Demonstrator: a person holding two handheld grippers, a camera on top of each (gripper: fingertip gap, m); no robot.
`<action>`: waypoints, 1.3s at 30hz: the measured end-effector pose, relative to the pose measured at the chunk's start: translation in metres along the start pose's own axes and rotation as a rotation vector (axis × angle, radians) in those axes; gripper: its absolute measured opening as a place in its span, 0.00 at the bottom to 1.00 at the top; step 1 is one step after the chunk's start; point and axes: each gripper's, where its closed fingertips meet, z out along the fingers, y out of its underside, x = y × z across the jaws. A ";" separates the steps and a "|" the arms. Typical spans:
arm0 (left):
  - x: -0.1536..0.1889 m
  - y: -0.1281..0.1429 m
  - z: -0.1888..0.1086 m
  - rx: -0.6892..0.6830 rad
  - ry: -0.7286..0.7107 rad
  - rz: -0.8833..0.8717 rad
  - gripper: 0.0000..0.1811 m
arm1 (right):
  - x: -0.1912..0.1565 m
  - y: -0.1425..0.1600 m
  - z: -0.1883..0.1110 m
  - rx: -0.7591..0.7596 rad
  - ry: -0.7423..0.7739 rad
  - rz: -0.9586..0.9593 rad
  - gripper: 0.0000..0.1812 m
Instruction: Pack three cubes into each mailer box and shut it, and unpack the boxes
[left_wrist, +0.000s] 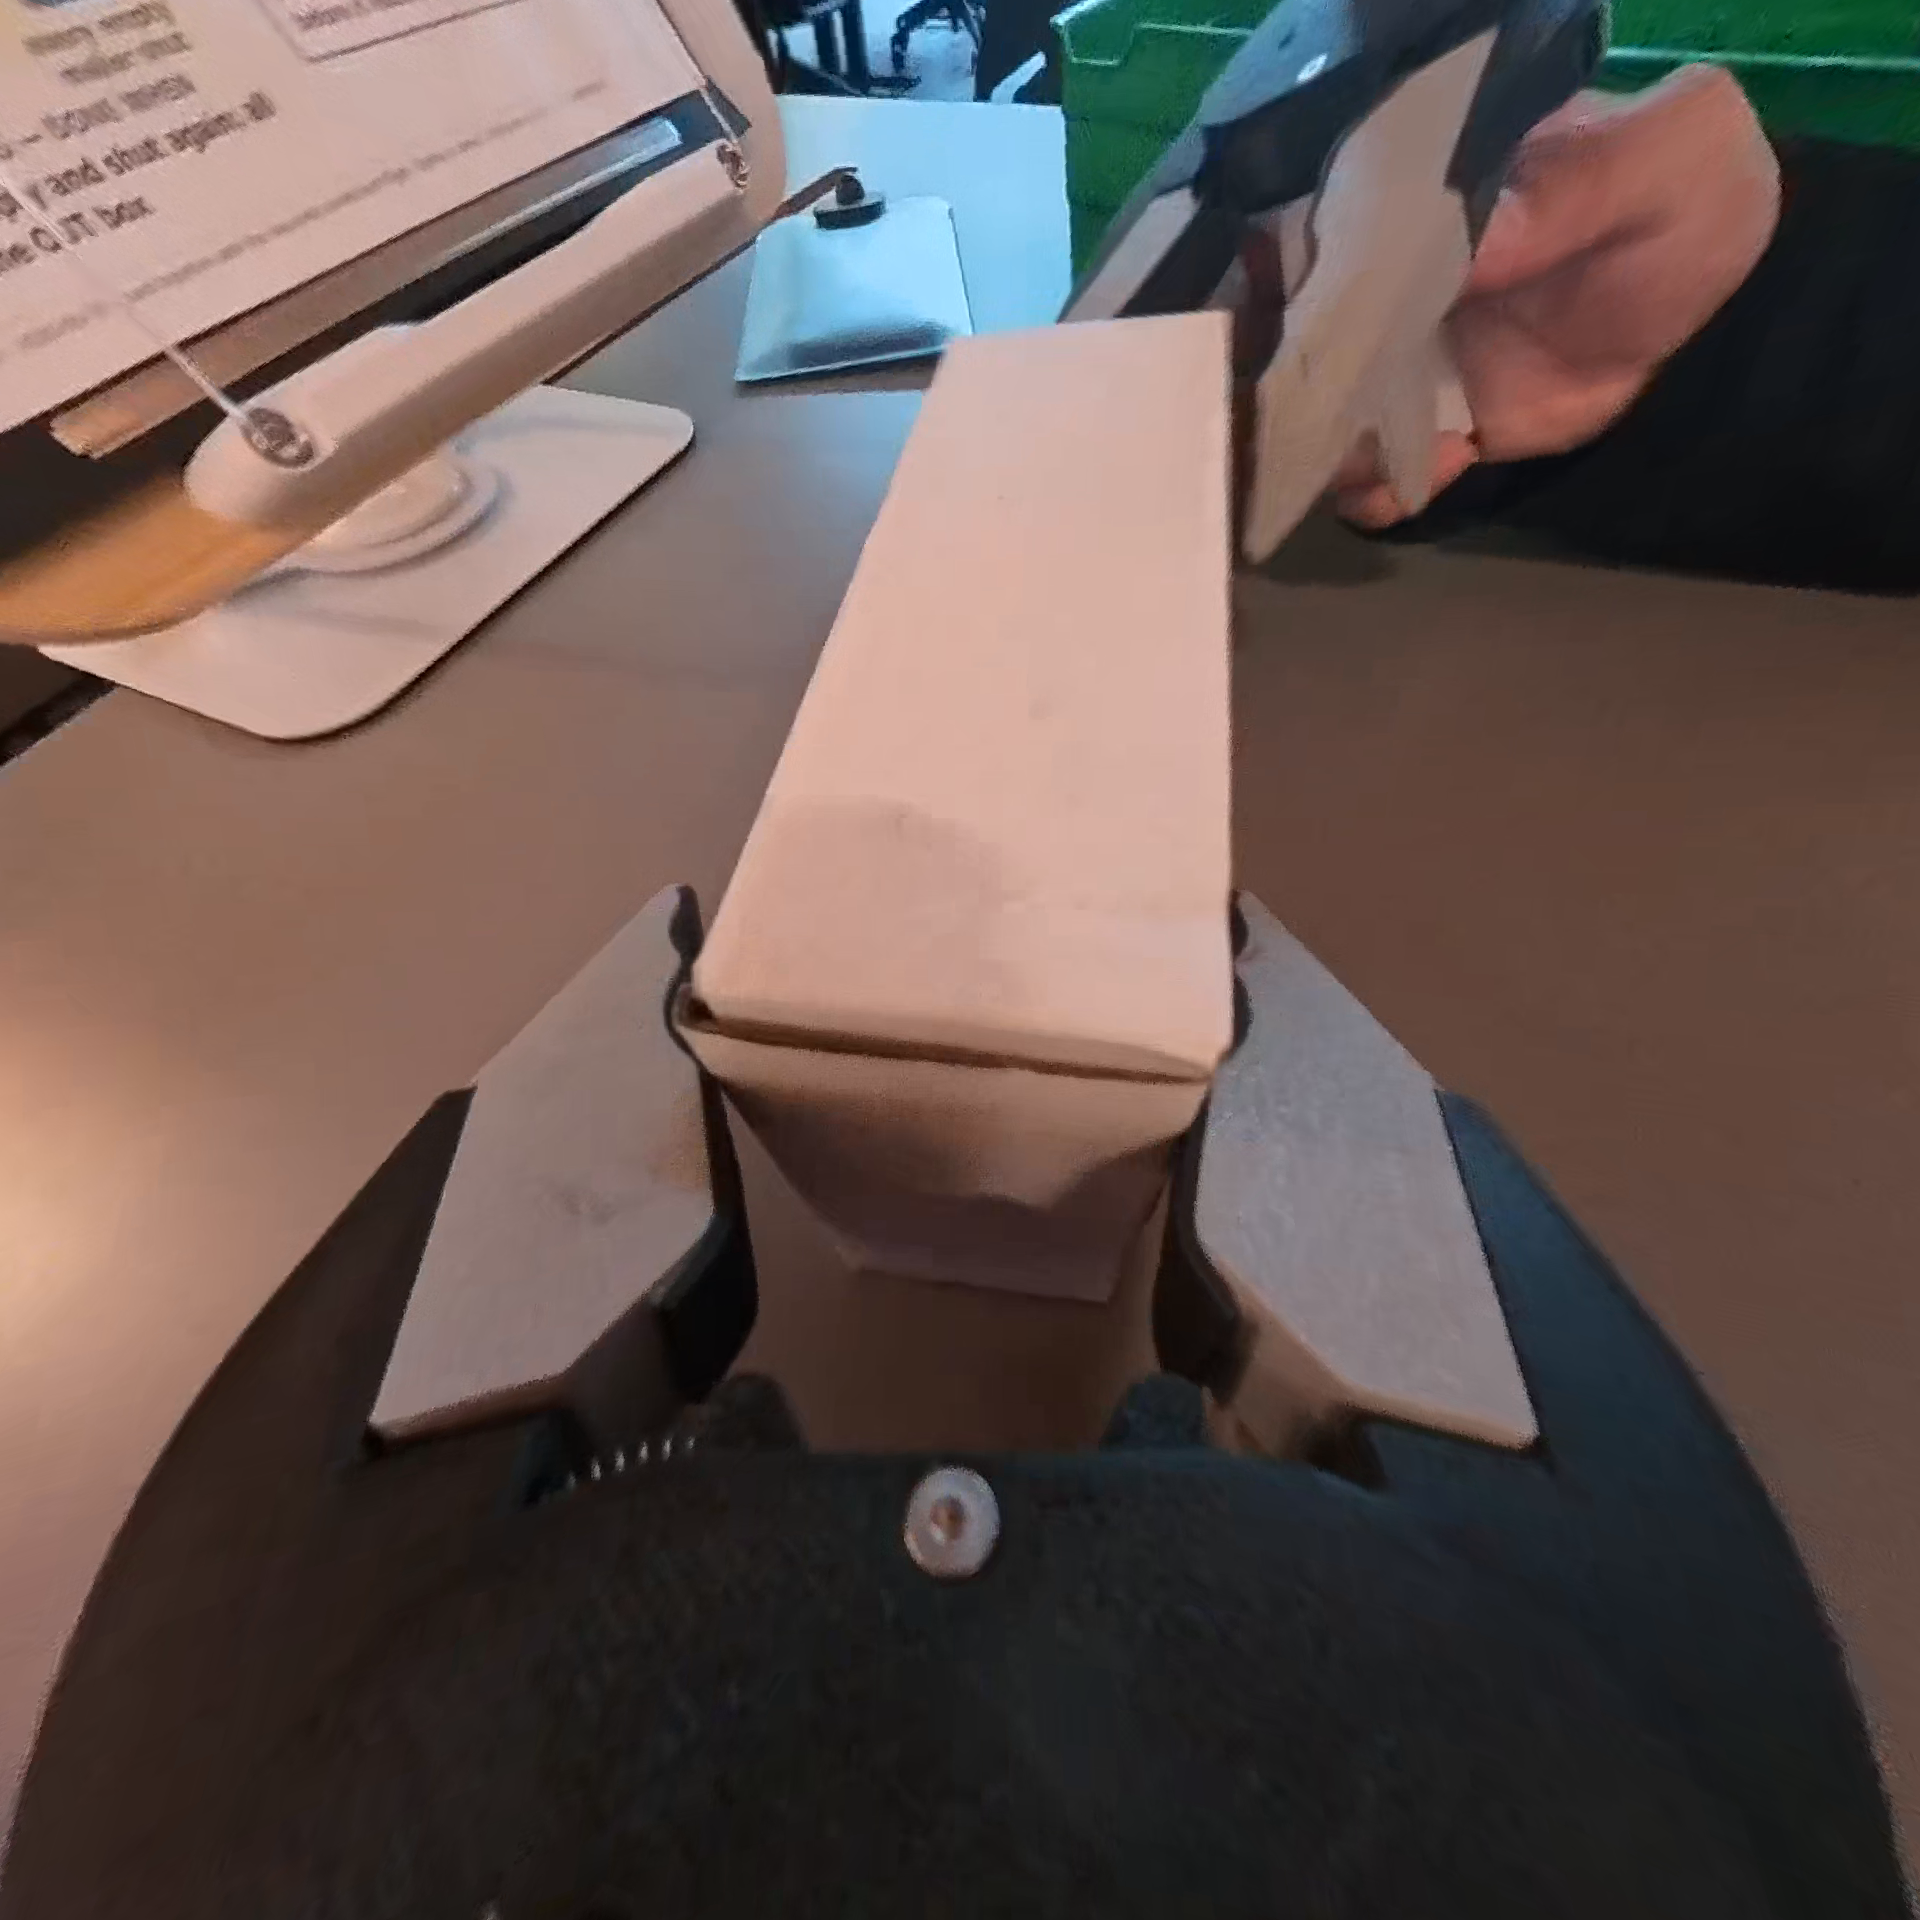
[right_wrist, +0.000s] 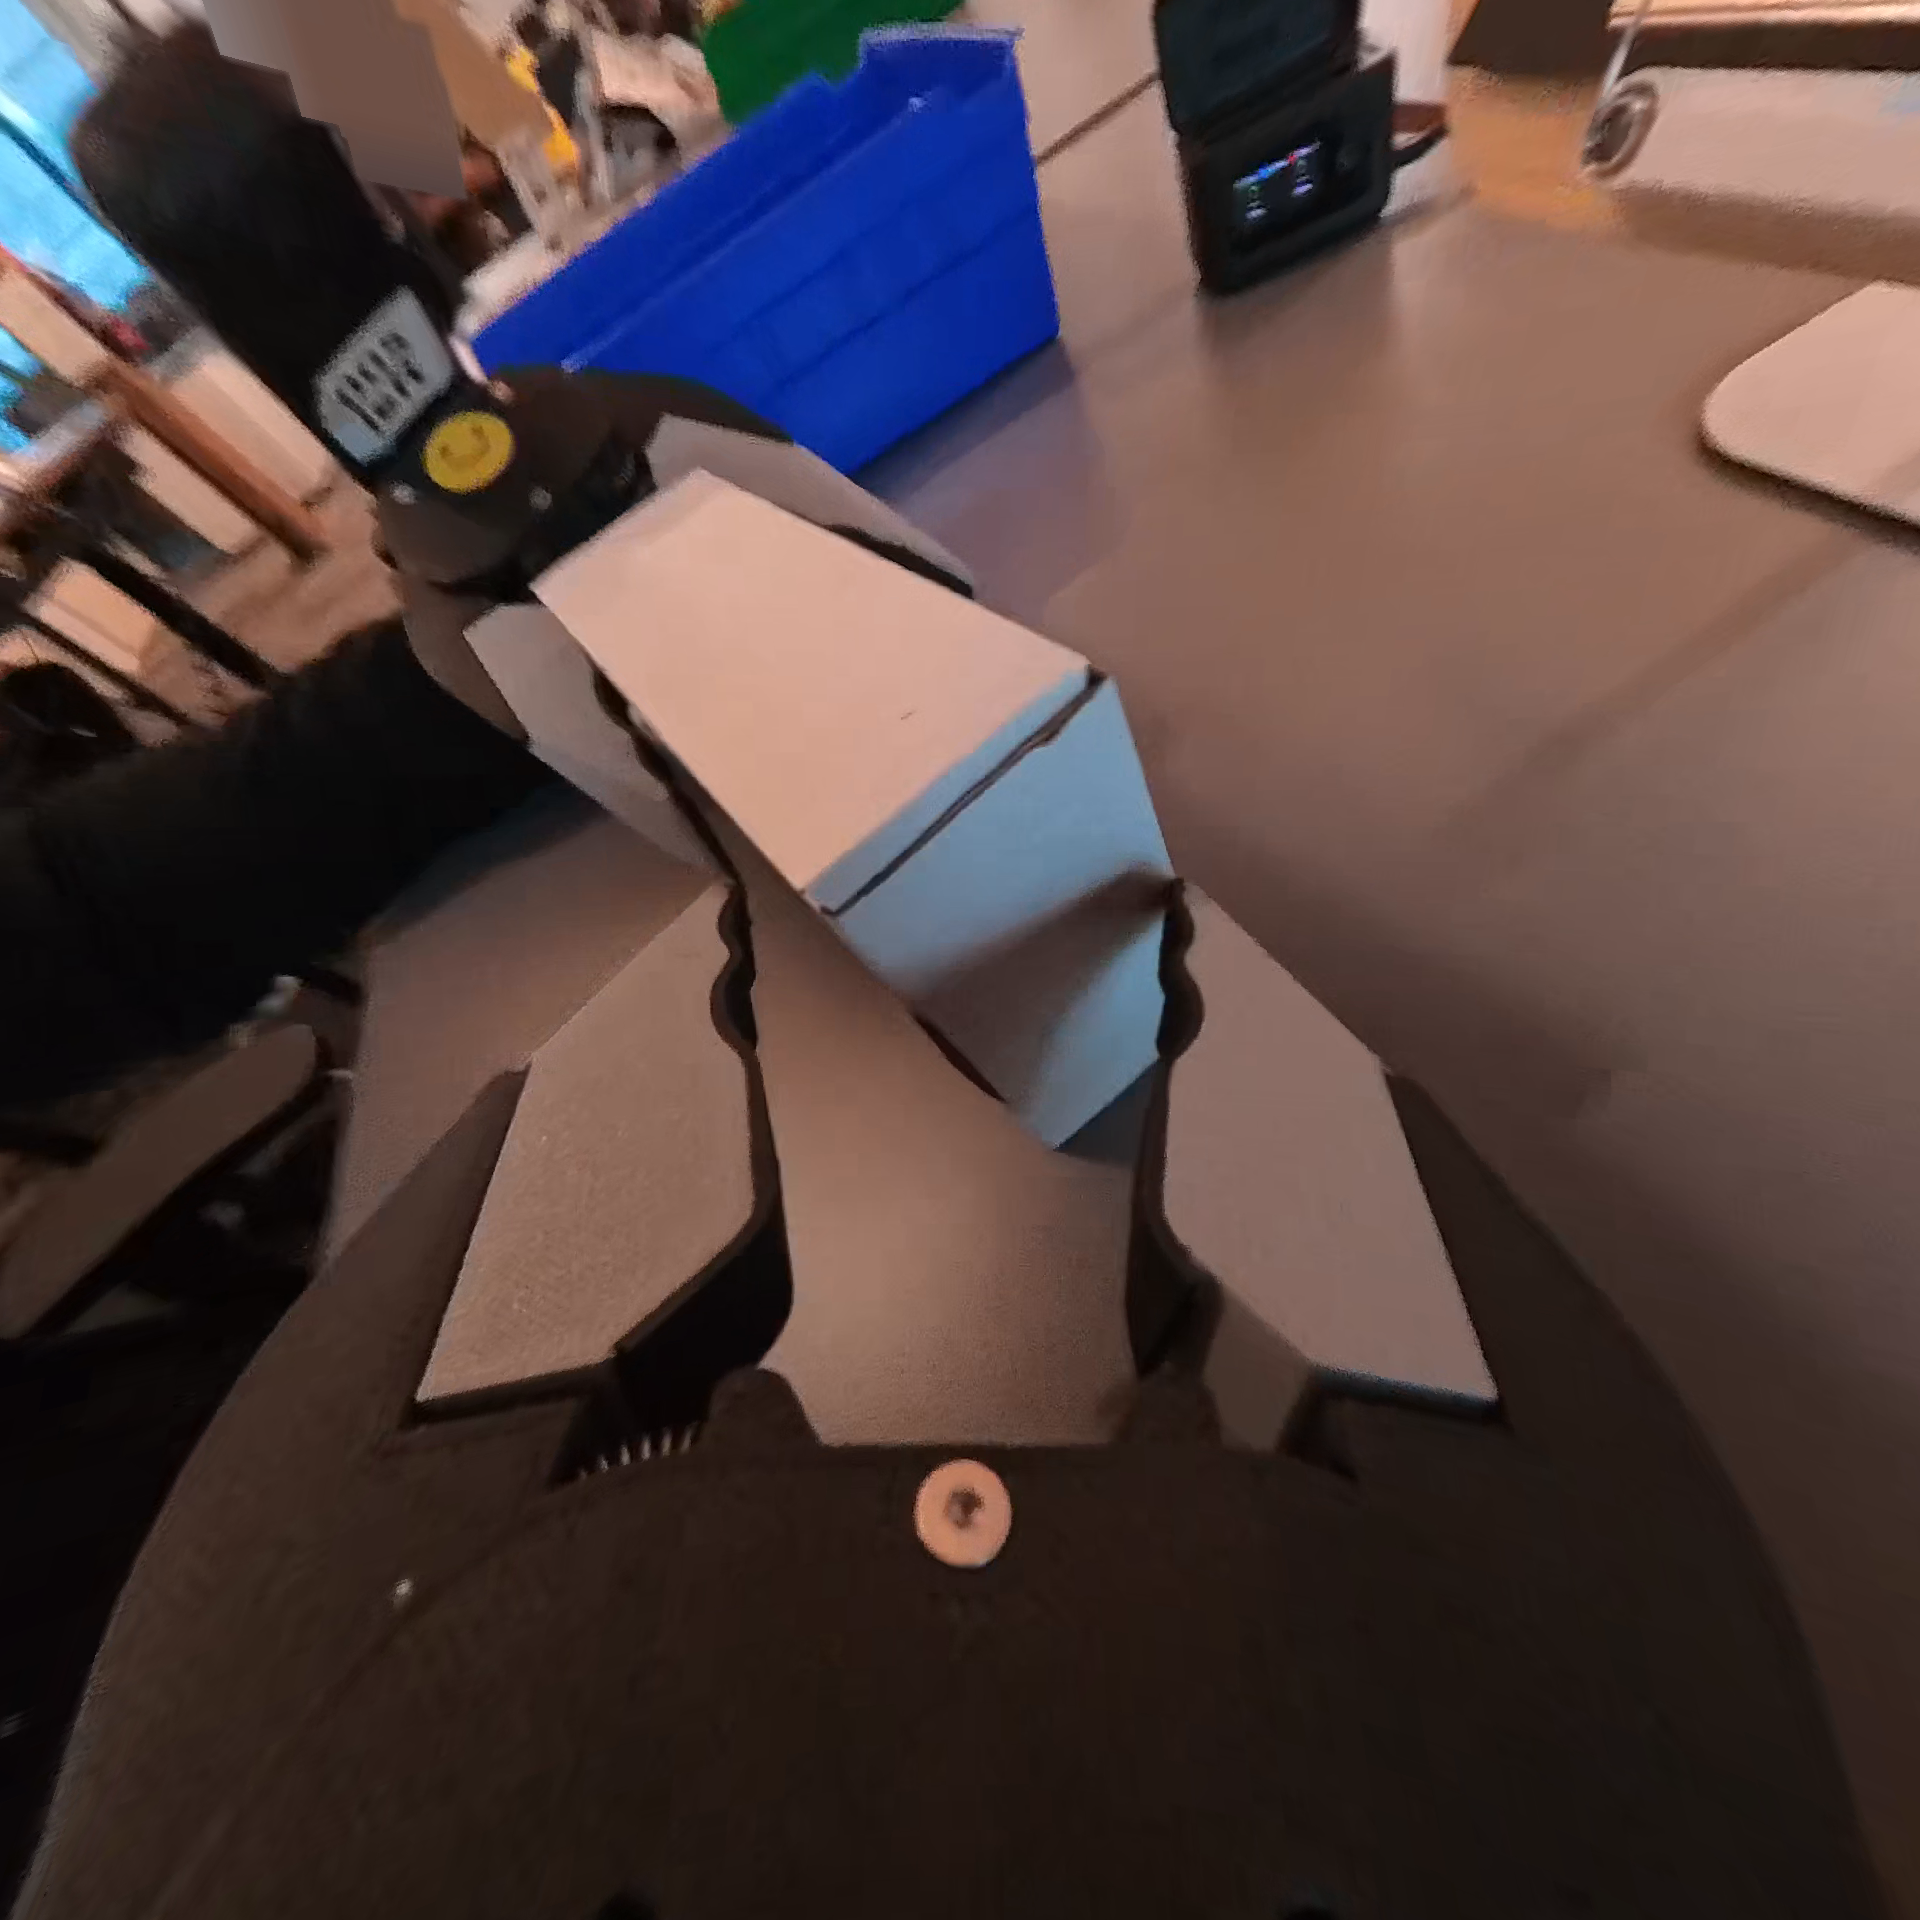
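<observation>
A long white mailer box (left_wrist: 1018, 644) is shut and held off the brown table (left_wrist: 1558, 831). My left gripper (left_wrist: 961, 956) is shut on its near end, one finger on each long side. My right gripper (right_wrist: 956, 925) is at the box's other end (right_wrist: 997, 935), jaws apart around it. Its right fingertip (right_wrist: 1174, 935) touches the end face and its left fingertip (right_wrist: 732, 935) stands a little off. The right gripper also shows in the left wrist view (left_wrist: 1247, 291), held by a hand (left_wrist: 1610, 291). No cubes are in view.
A blue bin (right_wrist: 831, 260) stands behind the box, and a green bin (left_wrist: 1766, 62) at the back. A screen stand with a paper sheet (left_wrist: 312, 156) and white base (left_wrist: 364, 582) stands on the left. Also there: a silver plate (left_wrist: 852, 291) and a small black device (right_wrist: 1278, 156). About 25 cm separates my left fingertips from the small black device (right_wrist: 1278, 156).
</observation>
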 end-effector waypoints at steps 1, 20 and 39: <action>-0.003 -0.004 0.002 0.017 -0.009 0.005 0.54 | 0.003 0.002 0.002 -0.011 0.040 -0.036 0.40; 0.027 -0.052 -0.037 0.209 0.122 -0.067 0.47 | -0.050 -0.048 -0.031 0.186 0.055 -0.371 0.32; 0.046 -0.043 -0.018 0.095 0.142 -0.107 0.47 | -0.085 -0.046 -0.013 0.094 0.371 -0.855 0.34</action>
